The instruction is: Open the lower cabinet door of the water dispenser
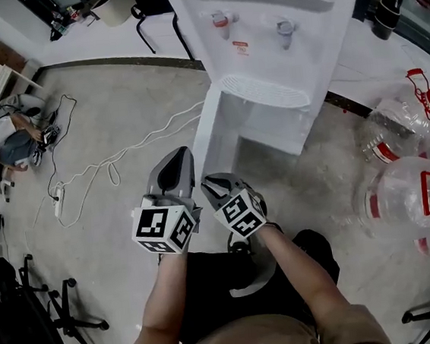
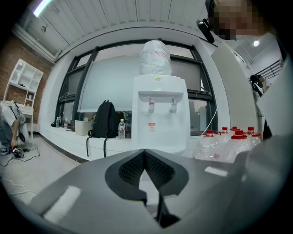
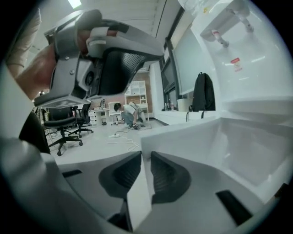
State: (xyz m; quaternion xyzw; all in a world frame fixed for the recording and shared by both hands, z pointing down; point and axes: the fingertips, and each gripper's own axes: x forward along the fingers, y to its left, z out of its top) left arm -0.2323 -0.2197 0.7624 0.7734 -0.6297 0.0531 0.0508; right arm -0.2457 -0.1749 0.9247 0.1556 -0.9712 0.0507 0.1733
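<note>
The white water dispenser (image 1: pixel 258 2) stands ahead, its two taps above a drip tray (image 1: pixel 267 89). Its lower cabinet door (image 1: pixel 212 129) looks swung out to the left. My right gripper (image 1: pixel 210 182) is at the door's free edge. In the right gripper view that white edge (image 3: pixel 183 137) runs into the narrow gap of my right gripper (image 3: pixel 145 157), with both pads against it. My left gripper (image 1: pixel 175 160) hovers just to the left. It is shut and empty (image 2: pixel 145 155), pointing at the dispenser (image 2: pixel 160 119) from a distance.
Several large water bottles (image 1: pixel 408 193) with red caps lie on the floor at right. A white cable (image 1: pixel 122 158) snakes across the floor at left. A person (image 1: pixel 13 139) sits at the far left. An office chair (image 1: pixel 62 313) stands at lower left, and a black backpack (image 2: pixel 104 119) sits on the window ledge.
</note>
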